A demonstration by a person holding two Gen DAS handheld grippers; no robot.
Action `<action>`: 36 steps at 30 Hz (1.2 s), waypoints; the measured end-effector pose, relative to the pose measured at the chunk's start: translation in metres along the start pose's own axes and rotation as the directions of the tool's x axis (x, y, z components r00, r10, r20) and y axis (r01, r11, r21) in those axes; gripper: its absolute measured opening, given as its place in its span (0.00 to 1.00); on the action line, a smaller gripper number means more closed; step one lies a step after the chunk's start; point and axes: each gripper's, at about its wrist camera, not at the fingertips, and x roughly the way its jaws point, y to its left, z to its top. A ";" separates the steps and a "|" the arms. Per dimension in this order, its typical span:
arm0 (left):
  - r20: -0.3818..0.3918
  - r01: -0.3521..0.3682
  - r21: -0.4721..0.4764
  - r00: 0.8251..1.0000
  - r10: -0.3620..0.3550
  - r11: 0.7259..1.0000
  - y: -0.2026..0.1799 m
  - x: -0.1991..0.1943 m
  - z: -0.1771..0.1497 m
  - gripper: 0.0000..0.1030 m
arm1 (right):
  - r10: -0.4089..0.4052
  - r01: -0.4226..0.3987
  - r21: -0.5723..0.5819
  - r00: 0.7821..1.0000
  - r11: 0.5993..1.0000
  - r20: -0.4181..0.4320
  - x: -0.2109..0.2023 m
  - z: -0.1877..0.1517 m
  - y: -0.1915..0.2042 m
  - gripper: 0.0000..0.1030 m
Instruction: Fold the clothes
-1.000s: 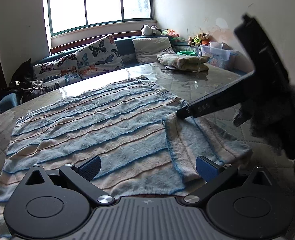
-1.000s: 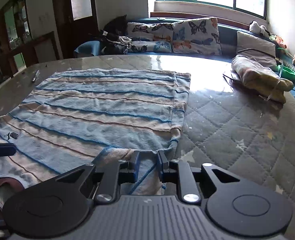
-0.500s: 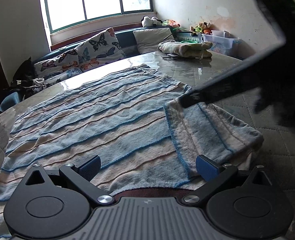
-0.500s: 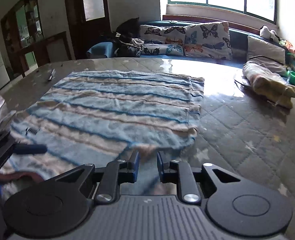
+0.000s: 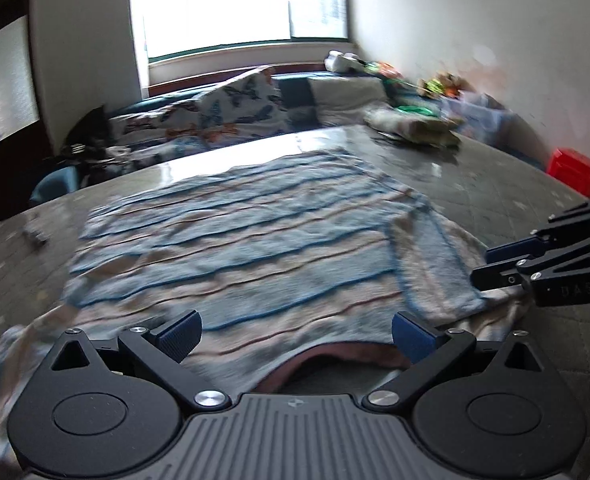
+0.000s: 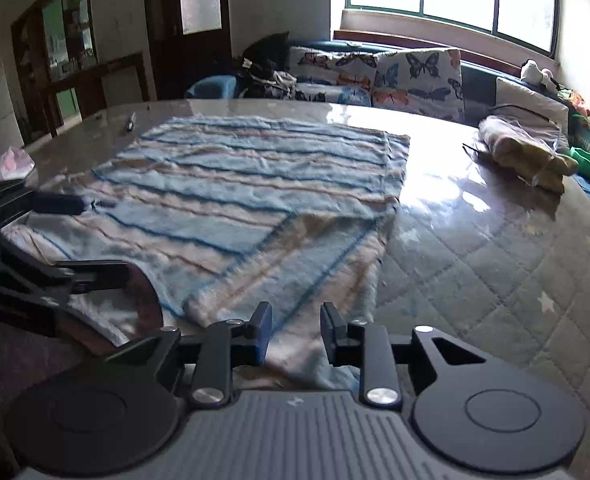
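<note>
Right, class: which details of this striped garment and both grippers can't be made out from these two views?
- Left wrist view: motion blur smears the striped garment.
- Both views: the gripper bodies hide its near hem; the collar partly shows.
- Right wrist view: the left gripper is cut off by the frame edge.

The striped garment (image 6: 255, 184) is soft, fuzzy cloth with a matt nap and a smoother brownish collar band at 6 o'clock. Under it the table (image 6: 475, 240) carries a quilted covering under a glossy, reflective skin, glaring toward 12 o'clock. Both the left gripper (image 5: 295, 330) and the right gripper (image 6: 295, 330) are matt black plastic with ribbed housings, shiny metal pivot screws and textured blue pads (image 5: 179, 334).
</note>
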 end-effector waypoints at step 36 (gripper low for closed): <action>-0.100 -0.343 -0.231 0.939 0.329 0.910 0.139 -0.056 -0.072 0.79 | 0.380 -0.387 -0.382 0.920 0.839 -0.096 0.029 0.032 0.187 0.33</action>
